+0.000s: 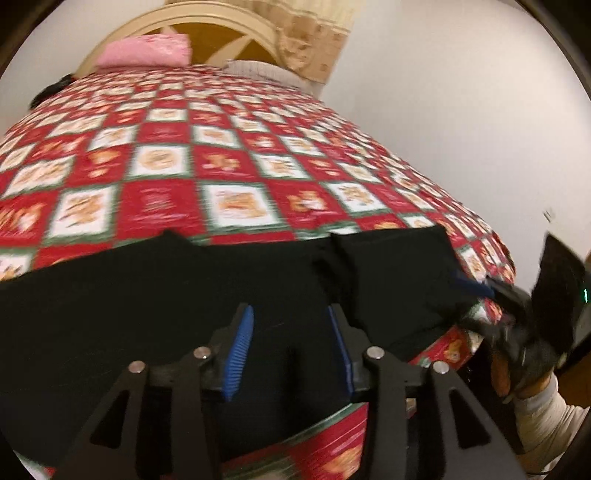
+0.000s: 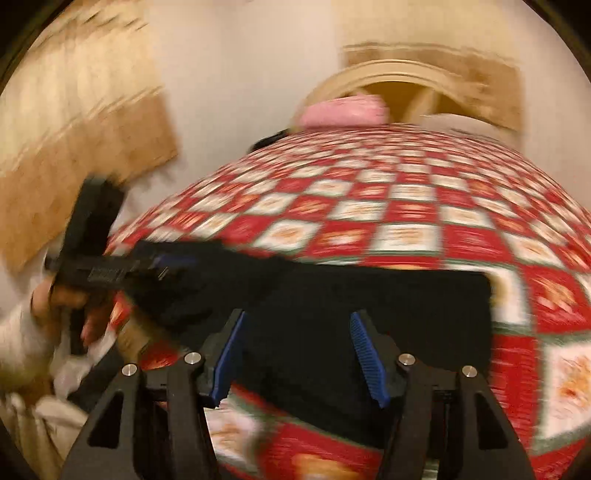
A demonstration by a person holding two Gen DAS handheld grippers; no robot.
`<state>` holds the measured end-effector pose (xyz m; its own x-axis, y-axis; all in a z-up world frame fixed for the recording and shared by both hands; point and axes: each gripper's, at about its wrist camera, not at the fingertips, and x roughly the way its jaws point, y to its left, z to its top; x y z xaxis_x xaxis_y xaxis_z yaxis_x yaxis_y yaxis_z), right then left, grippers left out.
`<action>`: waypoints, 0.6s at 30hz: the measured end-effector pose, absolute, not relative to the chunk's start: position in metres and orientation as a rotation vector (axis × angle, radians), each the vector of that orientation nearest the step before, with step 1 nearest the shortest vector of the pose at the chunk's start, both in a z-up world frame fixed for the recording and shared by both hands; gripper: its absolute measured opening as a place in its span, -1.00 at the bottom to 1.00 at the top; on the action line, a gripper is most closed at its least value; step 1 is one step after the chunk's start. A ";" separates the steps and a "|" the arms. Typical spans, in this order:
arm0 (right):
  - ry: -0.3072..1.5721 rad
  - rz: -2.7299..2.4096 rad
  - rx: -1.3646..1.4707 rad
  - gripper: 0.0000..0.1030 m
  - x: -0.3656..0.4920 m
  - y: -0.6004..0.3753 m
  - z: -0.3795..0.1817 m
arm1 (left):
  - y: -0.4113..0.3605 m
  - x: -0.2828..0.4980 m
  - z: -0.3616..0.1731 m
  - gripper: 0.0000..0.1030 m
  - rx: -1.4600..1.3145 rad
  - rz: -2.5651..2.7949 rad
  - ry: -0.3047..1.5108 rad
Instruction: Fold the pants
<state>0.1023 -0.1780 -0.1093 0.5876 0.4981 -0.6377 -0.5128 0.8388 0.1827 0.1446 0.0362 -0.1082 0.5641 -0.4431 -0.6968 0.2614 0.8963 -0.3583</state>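
Black pants (image 1: 147, 295) lie flat along the near edge of a bed with a red and white checked cover (image 1: 229, 162). My left gripper (image 1: 291, 314) is open, its blue-padded fingers just above the pants, holding nothing. My right gripper (image 2: 297, 321) is also open over the pants (image 2: 369, 314), empty. In the left wrist view the right gripper (image 1: 476, 288) shows at the pants' right end. In the right wrist view the left gripper (image 2: 166, 264) shows at their left end. Both views are blurred.
A pink pillow (image 1: 147, 50) and a cream headboard (image 1: 207, 18) stand at the far end of the bed. A white wall (image 1: 461, 110) runs along the right side. The bed's near edge (image 1: 332, 435) drops off below the pants.
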 end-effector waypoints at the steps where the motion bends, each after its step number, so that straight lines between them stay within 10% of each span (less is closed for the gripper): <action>1: 0.736 0.627 -0.066 0.16 0.098 -0.161 -0.112 | 0.045 0.143 -0.109 -0.17 -0.230 -0.398 0.880; 8: 0.762 0.697 -0.211 0.08 0.092 -0.103 -0.137 | 0.106 0.130 -0.125 -0.17 -0.258 -0.240 0.902; 18: 0.786 0.664 -0.234 -0.88 0.097 -0.097 -0.142 | 0.158 0.118 -0.135 -0.17 -0.305 -0.136 0.899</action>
<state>0.0968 -0.0975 -0.1421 0.5183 0.4636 -0.7186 -0.6309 0.7746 0.0447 0.1176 0.1584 -0.1349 0.6175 -0.2429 -0.7482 -0.0105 0.9485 -0.3166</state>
